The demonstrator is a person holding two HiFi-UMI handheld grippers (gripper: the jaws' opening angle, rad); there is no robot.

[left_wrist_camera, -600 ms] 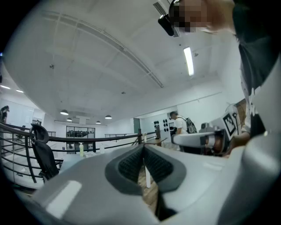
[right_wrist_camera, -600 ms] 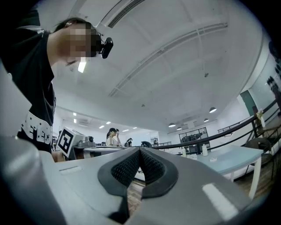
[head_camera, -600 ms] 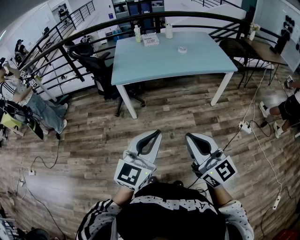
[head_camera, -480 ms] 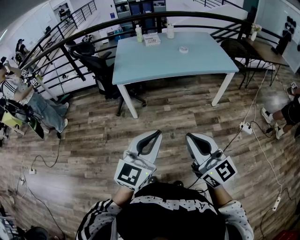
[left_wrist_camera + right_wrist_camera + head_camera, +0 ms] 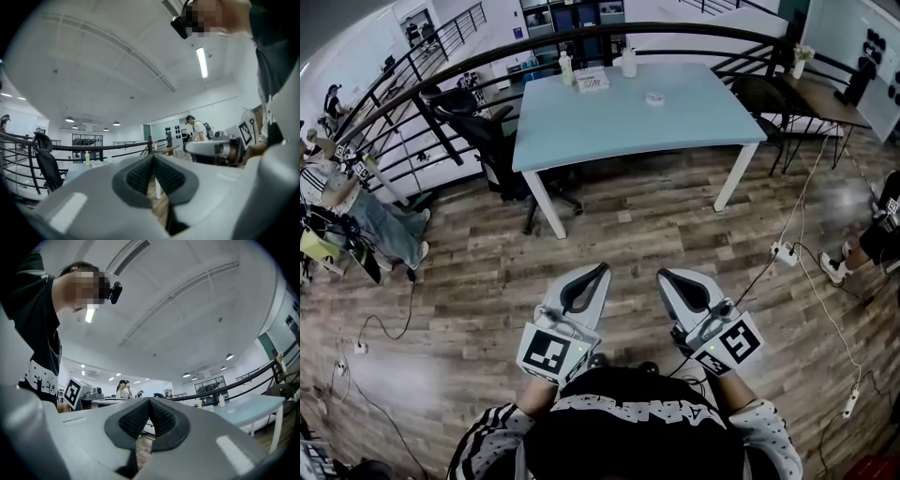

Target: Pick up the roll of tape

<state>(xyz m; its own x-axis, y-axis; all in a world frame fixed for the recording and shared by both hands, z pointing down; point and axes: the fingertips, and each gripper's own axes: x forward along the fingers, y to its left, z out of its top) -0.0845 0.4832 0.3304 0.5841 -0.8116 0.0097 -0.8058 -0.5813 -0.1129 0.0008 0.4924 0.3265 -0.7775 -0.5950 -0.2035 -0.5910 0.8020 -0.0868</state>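
**Both grippers clenched and empty, tape far off on the table**

A wood-plank floor (image 5: 469, 281) fills most of the head view, with a dark curved railing (image 5: 487, 66) sweeping across the top. In front of the railing stands a pale blue table (image 5: 609, 122) on white legs. A black office chair (image 5: 483, 141) sits at its left end, and a brown side table (image 5: 825, 98) stands off to the right. A seated person (image 5: 356, 202) is at the left edge beyond the railing, and a white power strip (image 5: 783, 251) lies on the floor at right with cables trailing from it.

Low in the frame, close to the person's body, the two grippers are held side by side and well apart from the table. The left gripper (image 5: 598, 272) has its jaws pressed tip to tip. Its own view (image 5: 152, 161) shows the ribbed pads meeting with nothing between them — only floor and a table leg beyond. The right gripper (image 5: 664, 276) is likewise clamped shut on nothing, its pads closed together in its own view (image 5: 149, 401) and its nose tilted slightly upward.

On the far part of the tabletop stand two bottles (image 5: 566, 67), with a flat white box (image 5: 592, 80) between them. The tape (image 5: 654, 98) — a small pale roll — lies flat on the table, just right of the box and nearer the middle, untouched.
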